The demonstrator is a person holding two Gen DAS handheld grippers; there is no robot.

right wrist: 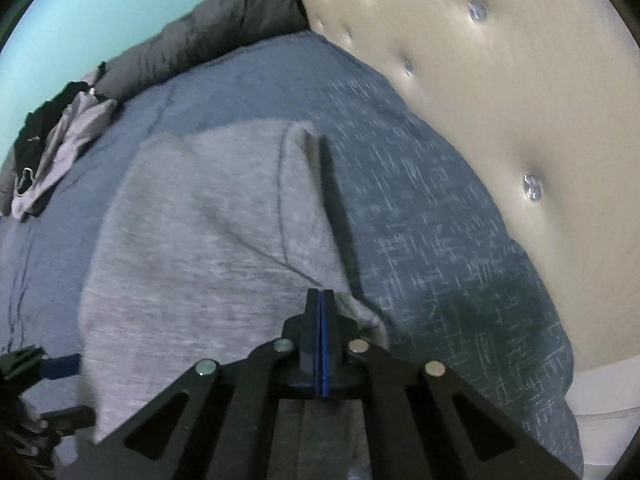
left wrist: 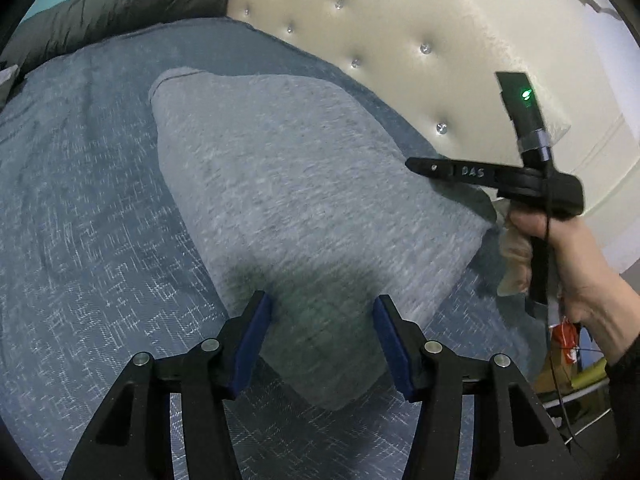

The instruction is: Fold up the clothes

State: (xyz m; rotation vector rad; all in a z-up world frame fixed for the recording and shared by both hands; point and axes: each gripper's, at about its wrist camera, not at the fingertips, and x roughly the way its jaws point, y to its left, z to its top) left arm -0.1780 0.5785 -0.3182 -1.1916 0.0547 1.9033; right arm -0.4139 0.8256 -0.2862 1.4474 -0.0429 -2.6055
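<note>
Lying on the bed (left wrist: 80, 200), grey garment (left wrist: 280, 180) — left gripper (left wrist: 322, 336) spread wide, right gripper (right wrist: 322, 300) pinching its edge.

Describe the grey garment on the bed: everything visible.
The grey garment is heathered knit, soft-looking, lying mostly flat on the blue bedspread, apparently folded, with a seamed hem at its far end. The right gripper is shut on its near-right edge, lifting a small fold. The left gripper is open above its near end; contact cannot be told.

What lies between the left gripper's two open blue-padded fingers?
In the left wrist view, the near end of the light grey knit garment fills the gap of the left gripper, lying on the dark blue patterned bedspread.
</note>
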